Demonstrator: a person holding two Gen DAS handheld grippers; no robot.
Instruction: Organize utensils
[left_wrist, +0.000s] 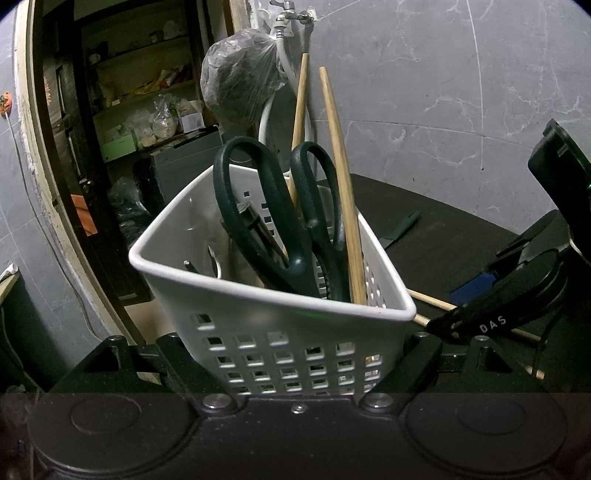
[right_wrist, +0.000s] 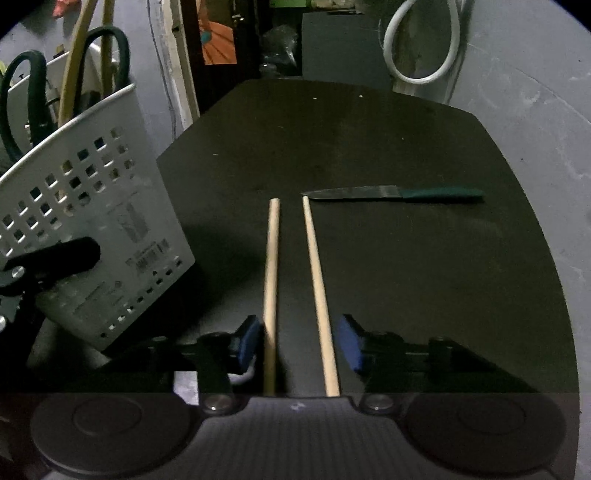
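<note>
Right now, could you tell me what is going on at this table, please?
A person with two handheld grippers is tidying utensils. The left gripper clamps the white basket, which is tipped and already holds green-handled scissors and two wooden sticks. The right gripper is open, straddling two more wooden sticks lying on the black table. A green-handled knife lies beyond them.

A dark, matte black tabletop (right_wrist: 369, 140) carries everything; two pale wooden chopsticks (right_wrist: 271, 266) lie on it side by side, slightly splayed; just beyond their far tips a steel-bladed kitchen knife with a dark green handle (right_wrist: 391, 192) lies crosswise; a white perforated plastic utensil basket (right_wrist: 103, 229) is at the left edge, tilted.
</note>
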